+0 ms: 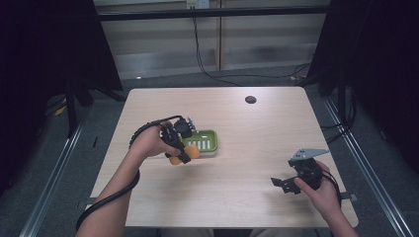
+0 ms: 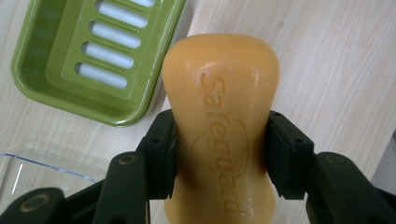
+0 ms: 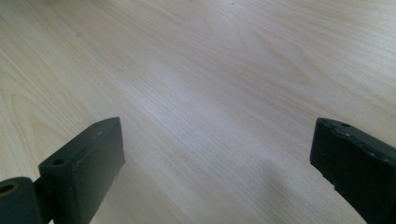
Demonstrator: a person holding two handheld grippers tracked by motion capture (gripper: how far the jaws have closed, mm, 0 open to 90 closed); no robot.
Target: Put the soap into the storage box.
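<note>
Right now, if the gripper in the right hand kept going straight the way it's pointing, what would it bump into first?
Probably just the bare table. The right gripper is open, angled down at the light wood, with nothing between its jaws or ahead. How far off the table is can't be judged.

One orange soap bar (image 2: 219,135), one green soap dish (image 2: 70,60), two grippers

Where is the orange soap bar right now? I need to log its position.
The soap bar is clamped in the left tool, at the table's left-centre, just beside the green soap dish.
</note>
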